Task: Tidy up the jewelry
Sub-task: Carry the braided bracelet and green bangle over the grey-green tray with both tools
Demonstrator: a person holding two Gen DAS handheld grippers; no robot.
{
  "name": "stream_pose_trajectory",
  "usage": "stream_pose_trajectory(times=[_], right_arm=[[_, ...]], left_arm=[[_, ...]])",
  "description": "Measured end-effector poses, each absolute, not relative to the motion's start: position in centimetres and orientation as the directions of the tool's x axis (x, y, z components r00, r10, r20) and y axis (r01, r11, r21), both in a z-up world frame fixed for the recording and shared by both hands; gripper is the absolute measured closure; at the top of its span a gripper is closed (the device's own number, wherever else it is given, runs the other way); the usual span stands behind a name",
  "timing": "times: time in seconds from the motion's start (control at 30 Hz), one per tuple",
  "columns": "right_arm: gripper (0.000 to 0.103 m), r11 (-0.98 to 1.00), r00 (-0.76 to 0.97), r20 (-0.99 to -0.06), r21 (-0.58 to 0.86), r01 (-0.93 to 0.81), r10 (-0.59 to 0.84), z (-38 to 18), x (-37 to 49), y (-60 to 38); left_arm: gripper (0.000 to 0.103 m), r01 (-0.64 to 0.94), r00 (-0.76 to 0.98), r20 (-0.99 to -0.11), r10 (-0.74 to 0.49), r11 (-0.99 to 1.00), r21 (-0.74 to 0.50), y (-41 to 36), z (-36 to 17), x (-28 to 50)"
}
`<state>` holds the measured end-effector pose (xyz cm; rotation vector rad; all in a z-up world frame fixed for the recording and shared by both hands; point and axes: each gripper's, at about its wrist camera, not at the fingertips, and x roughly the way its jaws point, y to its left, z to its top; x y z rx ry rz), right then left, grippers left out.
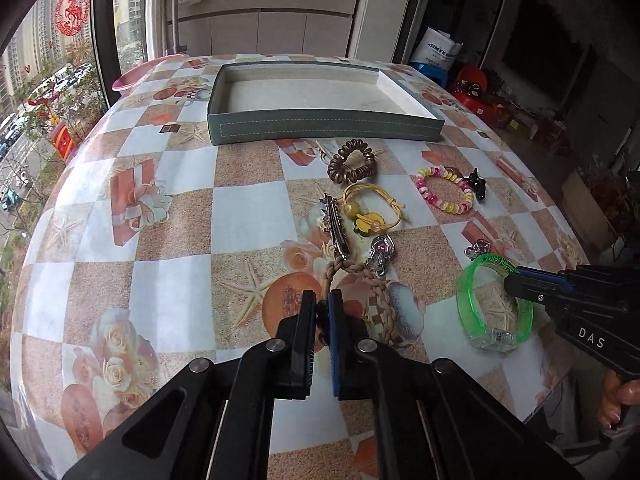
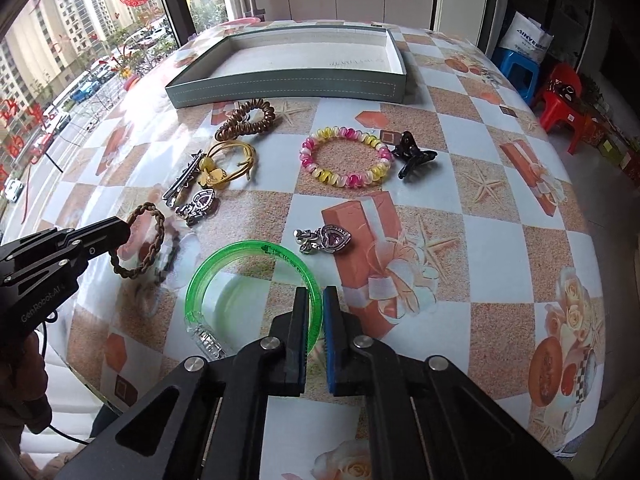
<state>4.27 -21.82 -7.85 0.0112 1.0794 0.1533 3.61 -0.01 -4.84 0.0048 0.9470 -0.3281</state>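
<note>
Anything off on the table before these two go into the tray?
Nothing damaged or spilled. The tray holds nothing; all jewelry lies loose in front of it. The left gripper is shut on the braided bracelet, the right gripper on the green bangle.

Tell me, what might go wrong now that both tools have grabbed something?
The right tool pinches only the thin rim of the green bangle, so it might slip or swing when lifted. The left tool holds the braided band beside a silver hair clip and a purple brooch; lifting could drag them.
</note>
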Motion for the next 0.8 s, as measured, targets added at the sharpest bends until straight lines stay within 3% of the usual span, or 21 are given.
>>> stream_pose_trajectory(times=[0.5, 0.63, 0.8], right_arm=[[0.096, 0.966, 0.560, -0.788, 0.235, -0.110, 0.256, 1.3, 13.0, -24.9], [0.096, 0.965, 0.557, -0.789, 0.240, -0.110, 0.260, 2.4, 18.0, -25.0], [0.096, 0.966, 0.538, -0.804, 0.241, -0.091, 0.251, 1.8, 24.6, -24.9]], left_arm=[[0.084, 0.275, 0.673, -0.661, -0.333, 0.942, -0.194, -0.8, 5.6, 11.7], [0.084, 0.259, 0.664, -0.666, -0.340, 0.940, -0.222, -1.3, 6.4, 16.8], [0.084, 0.212, 0.659, -0.706, -0.261, 0.964, -0.159, -2.5, 4.7, 23.1]])
